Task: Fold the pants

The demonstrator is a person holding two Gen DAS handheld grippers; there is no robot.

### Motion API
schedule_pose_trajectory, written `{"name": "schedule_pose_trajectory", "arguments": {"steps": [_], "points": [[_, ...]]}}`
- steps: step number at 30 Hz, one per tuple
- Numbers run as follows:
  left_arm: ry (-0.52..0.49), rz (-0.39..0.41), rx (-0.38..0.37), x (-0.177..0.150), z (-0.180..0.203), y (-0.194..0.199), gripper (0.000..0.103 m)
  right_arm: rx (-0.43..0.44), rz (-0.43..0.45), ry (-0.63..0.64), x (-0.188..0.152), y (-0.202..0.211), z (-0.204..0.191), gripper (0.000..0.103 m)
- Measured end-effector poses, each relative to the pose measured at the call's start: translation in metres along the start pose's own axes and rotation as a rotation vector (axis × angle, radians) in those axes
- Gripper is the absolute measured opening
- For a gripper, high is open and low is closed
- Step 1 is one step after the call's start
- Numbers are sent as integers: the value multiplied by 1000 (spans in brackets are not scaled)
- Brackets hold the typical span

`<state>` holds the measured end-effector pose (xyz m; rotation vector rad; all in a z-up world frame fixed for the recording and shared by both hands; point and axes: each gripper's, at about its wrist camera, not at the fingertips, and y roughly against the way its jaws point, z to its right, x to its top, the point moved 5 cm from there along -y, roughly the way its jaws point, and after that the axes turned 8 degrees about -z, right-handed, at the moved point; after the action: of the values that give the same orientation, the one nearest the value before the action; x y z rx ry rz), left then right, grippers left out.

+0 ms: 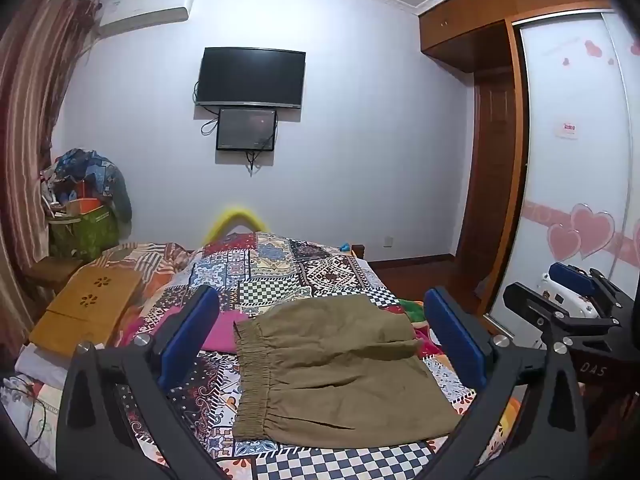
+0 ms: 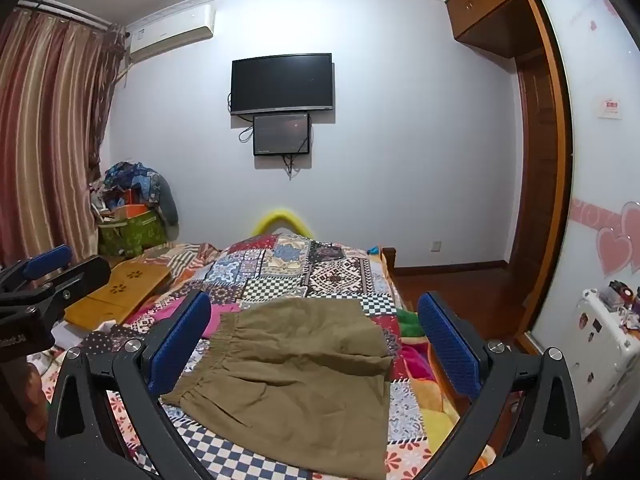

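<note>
Olive-brown pants [image 1: 332,376] lie folded into a short stack on the patchwork bedspread [image 1: 280,272], with the elastic waistband [image 1: 252,376] at the left. My left gripper [image 1: 320,300] hovers open above them, its blue pads wide apart on either side with nothing between them. In the right wrist view the same pants [image 2: 296,376] sit under my right gripper [image 2: 314,300], which is also open, empty and clear of the cloth. Each gripper shows at the edge of the other's view: the right gripper [image 1: 556,292] at the right, the left gripper [image 2: 60,272] at the left.
A wooden lap board [image 1: 84,308] and a pink cloth [image 1: 228,328] lie on the bed left of the pants. A sliding wardrobe with heart patterns [image 1: 580,200] stands to the right, beyond the bed's edge and a strip of wooden floor [image 2: 460,288]. A white appliance [image 2: 608,352] sits near the wardrobe.
</note>
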<state>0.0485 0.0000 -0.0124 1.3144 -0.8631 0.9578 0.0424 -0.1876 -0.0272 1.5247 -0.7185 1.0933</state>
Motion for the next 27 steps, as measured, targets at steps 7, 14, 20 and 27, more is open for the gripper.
{"name": "schedule_pose_trajectory", "arguments": {"steps": [7, 14, 20, 27], "points": [[-11, -11, -15, 0, 4, -1, 103, -6, -5, 3, -1, 2, -5, 103], [-7, -10, -8, 0, -3, -3, 103, 6, -16, 12, -1, -4, -7, 103], [4, -15, 4, -2, -4, -5, 103, 11, -22, 12, 0, -5, -7, 103], [8, -14, 6, -4, -10, -7, 103, 11, -23, 14, -1, -6, -8, 103]]}}
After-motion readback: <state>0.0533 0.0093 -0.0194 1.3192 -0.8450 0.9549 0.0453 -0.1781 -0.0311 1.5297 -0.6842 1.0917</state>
